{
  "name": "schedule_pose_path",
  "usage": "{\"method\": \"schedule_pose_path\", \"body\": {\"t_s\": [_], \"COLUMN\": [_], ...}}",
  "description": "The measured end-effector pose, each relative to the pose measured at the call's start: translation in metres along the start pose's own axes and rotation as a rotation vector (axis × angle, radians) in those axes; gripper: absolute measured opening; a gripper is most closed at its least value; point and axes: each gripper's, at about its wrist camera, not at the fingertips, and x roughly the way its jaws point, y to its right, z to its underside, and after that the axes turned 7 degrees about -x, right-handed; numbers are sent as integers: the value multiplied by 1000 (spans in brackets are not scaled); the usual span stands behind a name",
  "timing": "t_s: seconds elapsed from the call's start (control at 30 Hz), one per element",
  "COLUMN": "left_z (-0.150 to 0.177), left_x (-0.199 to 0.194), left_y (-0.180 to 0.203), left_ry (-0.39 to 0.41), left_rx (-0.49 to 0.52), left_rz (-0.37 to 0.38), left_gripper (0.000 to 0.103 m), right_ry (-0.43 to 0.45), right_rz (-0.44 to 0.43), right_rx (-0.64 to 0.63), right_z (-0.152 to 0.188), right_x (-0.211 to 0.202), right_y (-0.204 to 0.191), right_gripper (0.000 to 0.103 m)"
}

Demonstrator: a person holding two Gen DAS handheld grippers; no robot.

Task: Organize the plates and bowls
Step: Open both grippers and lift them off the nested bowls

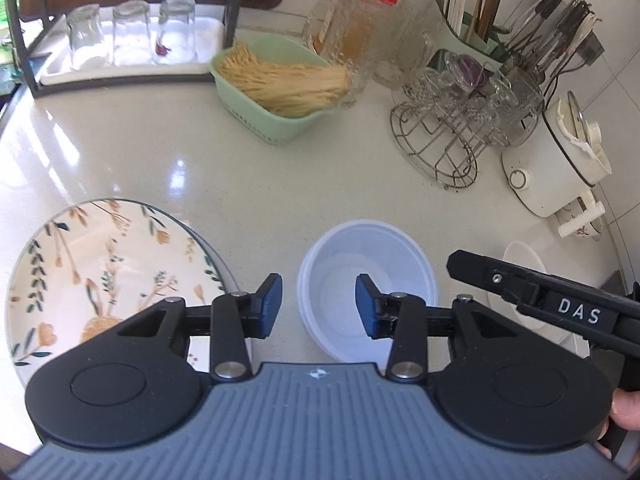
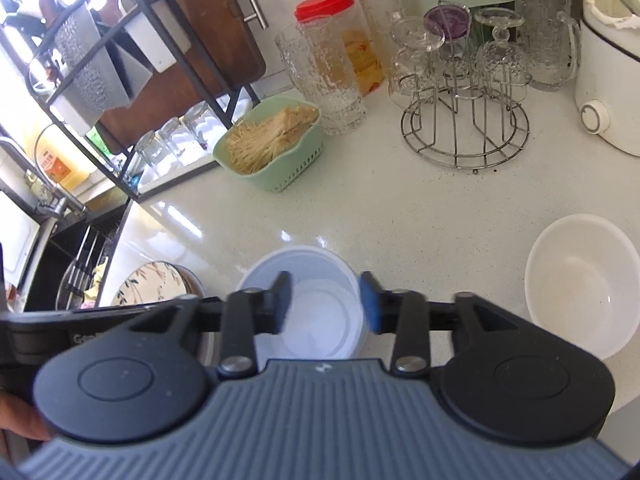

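Left hand-held gripper (image 1: 319,306) hovers low over the bench (image 1: 168,152), pointing forward, fingers spread wide with nothing between them. Its right pad (image 1: 365,308) hangs over the near-left part of the pale blue bowl (image 1: 366,292); its left pad sits over bare bench between that bowl and the floral plate (image 1: 100,276). Contact with the bowl cannot be told.

Right hand-held gripper (image 2: 325,303) also hovers forward and level, fingers spread, empty. The pale blue bowl (image 2: 306,300) lies directly below and between its pads; the left pad is blurred. From the left wrist view, this gripper's body (image 1: 560,304), marked "DAS", reaches in from the right, just beside the blue bowl and across part of the white bowl (image 1: 520,256).

Task things:
- Floral plate lies flat at the bench's left edge, near the blue bowl but apart from it.
- White bowl (image 2: 582,284) stands upright to the right of the blue bowl, apart from it.

Around, further back on the bench:
- green basket of pale noodles (image 1: 276,80)
- red-lidded jar (image 1: 360,20) behind textured glasses
- wire rack of upturned glasses (image 2: 464,96)
- white electric pot (image 1: 560,160) at right
- tray with three upturned tumblers (image 1: 128,36) under a dark frame at left
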Motion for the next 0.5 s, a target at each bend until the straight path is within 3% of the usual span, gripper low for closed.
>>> {"method": "schedule_pose_path", "body": {"t_s": [0.5], "left_z": [-13], "left_x": [-54], "left_y": [3], "left_ry": [66], "left_rx": [12], "left_rz": [3], "left_gripper": [46], "right_ry": [71], "right_rz": [18], "right_rx": [12], "right_z": [-6], "right_x": [-46], "right_y": [-13], "right_gripper": [45]}}
